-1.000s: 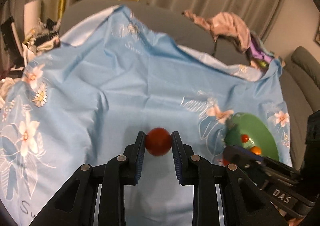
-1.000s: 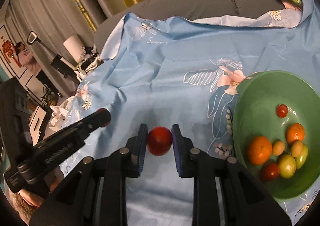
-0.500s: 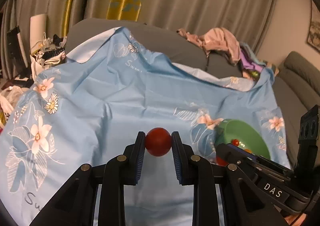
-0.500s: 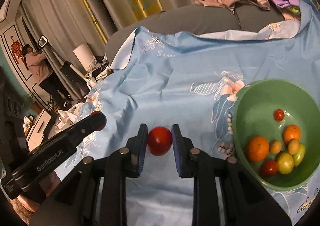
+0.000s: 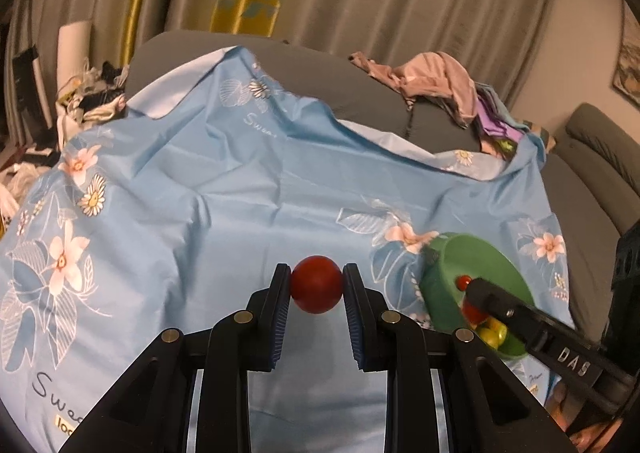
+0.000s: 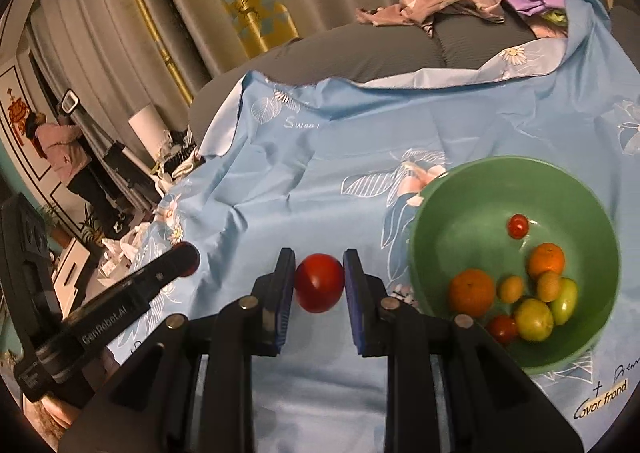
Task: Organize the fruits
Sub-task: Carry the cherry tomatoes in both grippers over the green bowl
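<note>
My left gripper [image 5: 316, 285] pinches a smooth round red tomato [image 5: 316, 284] above the wrinkly blue floral cloth [image 5: 240, 189], left of the glossy green bowl [image 6: 472, 205]. My right gripper [image 6: 319, 283] is clamped on a second red tomato [image 6: 319, 283], level, just left of the bowl's mixed fruit.

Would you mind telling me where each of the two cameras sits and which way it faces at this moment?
Left wrist view: sits behind the left gripper, looking forward over the blue floral cloth toward the curtains; its fingers clamp a red tomato, and the right gripper crosses at lower right.
Right wrist view: sits behind the right gripper, looking down over the cloth at the green bowl of fruit; its fingers clamp a second red tomato, and the left gripper enters at lower left.
Shared: cloth, bowl, grey sofa.
</note>
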Demonstrator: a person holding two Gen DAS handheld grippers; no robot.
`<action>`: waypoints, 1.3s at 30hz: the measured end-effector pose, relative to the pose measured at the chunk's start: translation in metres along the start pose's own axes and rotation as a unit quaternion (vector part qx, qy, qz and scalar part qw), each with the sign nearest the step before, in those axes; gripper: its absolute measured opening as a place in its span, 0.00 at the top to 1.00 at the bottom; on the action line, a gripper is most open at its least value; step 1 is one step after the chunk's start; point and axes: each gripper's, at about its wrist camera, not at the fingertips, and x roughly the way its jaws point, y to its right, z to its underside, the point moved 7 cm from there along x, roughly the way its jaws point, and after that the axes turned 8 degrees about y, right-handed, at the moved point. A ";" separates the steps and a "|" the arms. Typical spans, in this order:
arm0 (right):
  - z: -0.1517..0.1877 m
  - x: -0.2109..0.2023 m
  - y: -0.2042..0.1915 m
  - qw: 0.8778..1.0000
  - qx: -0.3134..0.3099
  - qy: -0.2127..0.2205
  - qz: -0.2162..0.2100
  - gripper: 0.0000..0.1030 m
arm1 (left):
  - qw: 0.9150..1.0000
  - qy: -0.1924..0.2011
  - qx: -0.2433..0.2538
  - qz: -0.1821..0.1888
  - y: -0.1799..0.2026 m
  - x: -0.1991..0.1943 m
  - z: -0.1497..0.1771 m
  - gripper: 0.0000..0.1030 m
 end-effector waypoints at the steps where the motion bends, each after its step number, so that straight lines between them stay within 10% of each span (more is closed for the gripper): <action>1: -0.002 -0.003 0.002 1.000 0.001 0.004 0.000 0.75 | 1.000 0.000 0.004 0.003 0.003 -0.001 0.001 0.75; 39: -0.024 -0.070 0.136 0.987 0.103 0.081 0.095 0.75 | 0.984 -0.047 0.109 0.130 0.190 0.037 0.038 0.75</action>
